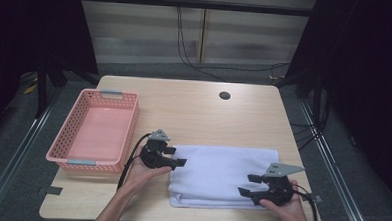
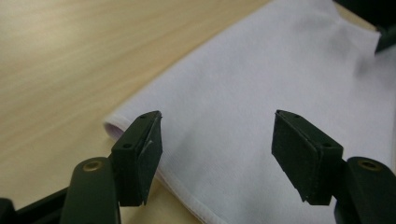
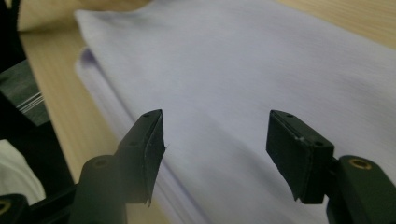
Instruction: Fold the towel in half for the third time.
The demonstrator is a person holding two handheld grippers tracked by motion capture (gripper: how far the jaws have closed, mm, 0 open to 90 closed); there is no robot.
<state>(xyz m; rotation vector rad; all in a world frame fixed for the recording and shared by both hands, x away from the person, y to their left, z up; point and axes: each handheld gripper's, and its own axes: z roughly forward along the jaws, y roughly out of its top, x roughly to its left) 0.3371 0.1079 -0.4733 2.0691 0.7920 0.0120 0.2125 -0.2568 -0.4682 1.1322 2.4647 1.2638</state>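
Pink basket (image 1: 94, 131): left on tabletop (image 1: 194, 110), unfilled. Left tool (image 1: 174, 156): jaws wide, holding nothing, at the left edge of folded white towel (image 1: 221, 174). Right tool (image 1: 248, 185): wide, unladen, over the towel's near right corner. Step: fold laid; next likely a fresh grip. Dark room, cables behind.

Towel (image 1: 221, 174): plain white with a faint lilac cast, no print, a narrow stitched hem along its edge. Surface (image 1: 194, 108): pale wood grain, with one dark round hole (image 1: 224, 95). Basket (image 1: 128, 120): salmon pink, walls perforated in a regular grid, two grey handles. Left gripper (image 1: 177, 156) and right gripper (image 1: 247, 185): matte black, each topped by a grey plate
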